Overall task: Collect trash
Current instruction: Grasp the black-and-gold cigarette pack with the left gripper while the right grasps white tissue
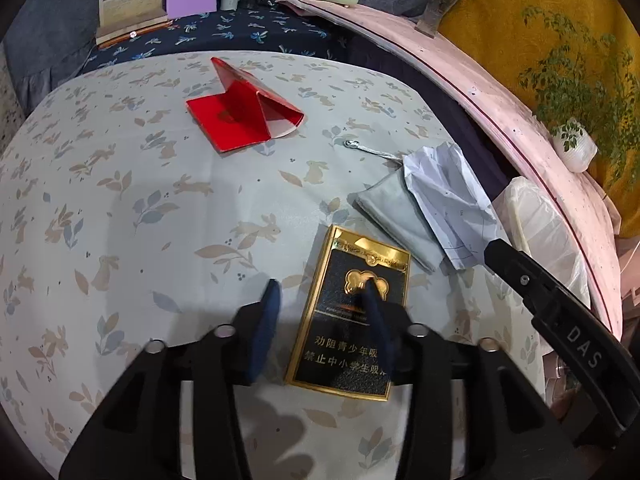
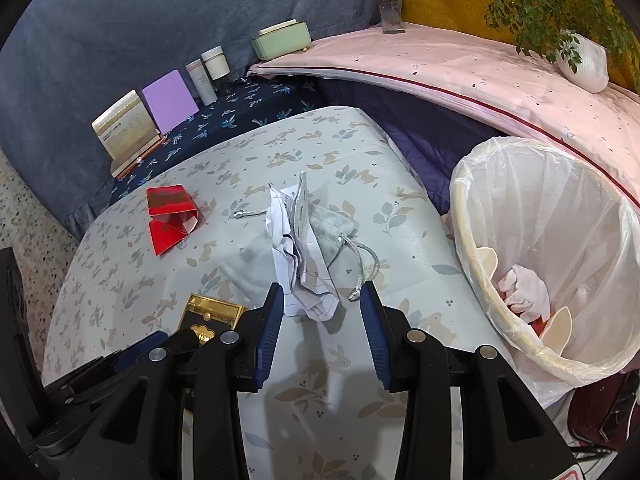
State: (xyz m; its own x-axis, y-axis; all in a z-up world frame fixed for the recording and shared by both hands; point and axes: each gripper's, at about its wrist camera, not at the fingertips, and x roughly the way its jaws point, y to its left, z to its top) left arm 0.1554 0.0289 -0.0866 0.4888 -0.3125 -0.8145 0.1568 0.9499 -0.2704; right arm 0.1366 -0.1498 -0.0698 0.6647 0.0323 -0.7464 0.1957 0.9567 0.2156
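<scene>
Purple card [image 2: 170,100], green box [image 2: 281,39], potted plant [image 2: 582,62].

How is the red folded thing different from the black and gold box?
The red folded card is bent so part of it stands up; the black and gold cigarette box lies flat. The card is plain shiny red; the box has gold edges and gold writing. The card sits alone farther off; the box lies under the left tool. Both rest on the bunny tablecloth.
</scene>
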